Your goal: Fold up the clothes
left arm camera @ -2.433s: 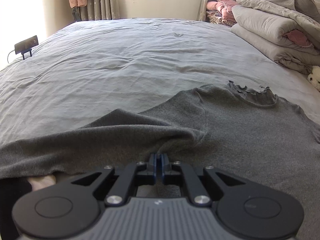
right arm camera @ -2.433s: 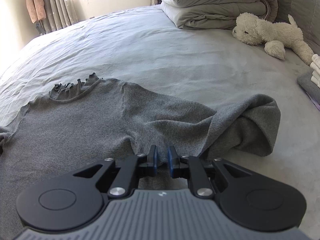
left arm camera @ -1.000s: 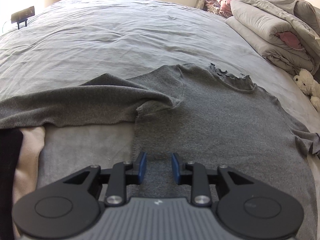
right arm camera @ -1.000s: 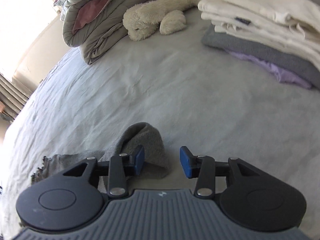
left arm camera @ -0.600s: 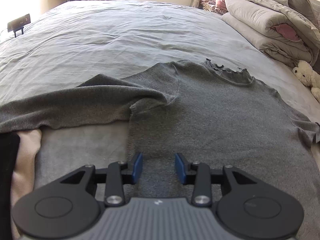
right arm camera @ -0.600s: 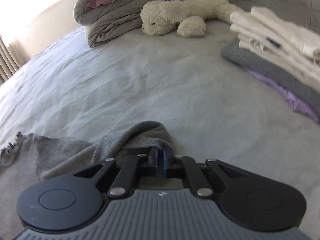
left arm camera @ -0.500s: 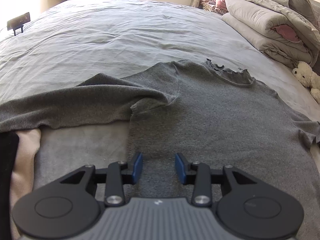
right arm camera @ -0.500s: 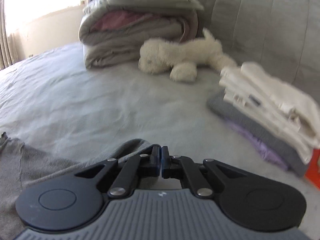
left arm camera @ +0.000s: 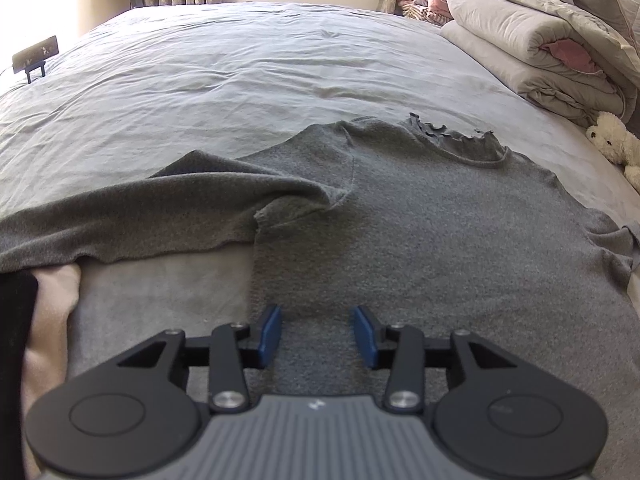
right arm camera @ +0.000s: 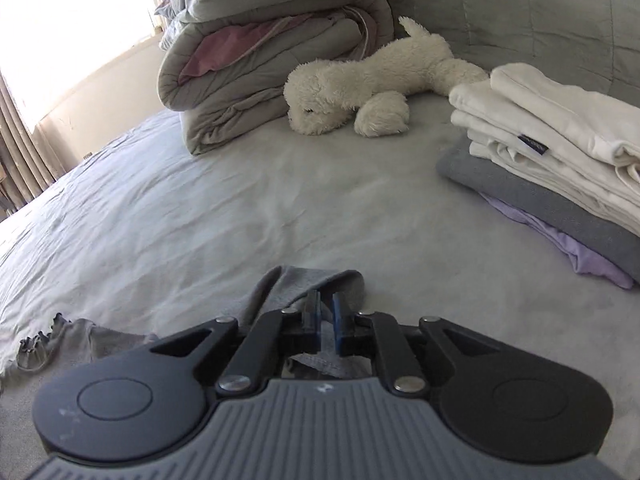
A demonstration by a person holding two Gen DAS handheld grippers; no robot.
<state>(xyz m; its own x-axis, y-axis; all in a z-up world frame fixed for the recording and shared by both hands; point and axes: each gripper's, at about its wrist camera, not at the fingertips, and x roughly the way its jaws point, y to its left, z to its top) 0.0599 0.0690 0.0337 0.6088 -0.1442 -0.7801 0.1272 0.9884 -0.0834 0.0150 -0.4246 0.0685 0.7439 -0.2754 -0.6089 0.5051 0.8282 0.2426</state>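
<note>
A dark grey knit sweater [left arm camera: 440,232] lies flat on the bed, its ruffled collar [left arm camera: 452,140] at the far end. One long sleeve [left arm camera: 160,208] stretches out to the left. My left gripper [left arm camera: 318,334] hovers low over the sweater's near left part; its jaws are opening and the blue pads [left arm camera: 270,334] grip nothing. In the right wrist view my right gripper [right arm camera: 326,320] has the other sleeve's end [right arm camera: 312,280] bunched over its tips. Its jaws are opening slightly, but cloth still sits pinched in the narrow gap. The collar [right arm camera: 36,344] shows at the lower left.
Folded quilts [right arm camera: 260,60] and a white plush toy [right arm camera: 372,80] lie at the head of the bed. A stack of folded clothes [right arm camera: 552,160] sits at the right. A phone on a stand [left arm camera: 36,54] stands at the far left edge. Pale cloth [left arm camera: 52,300] lies near left.
My right gripper closed on the sleeve end, rolled and rose a little with it; its pads now stand slightly apart. The left jaws have widened over the sweater.
</note>
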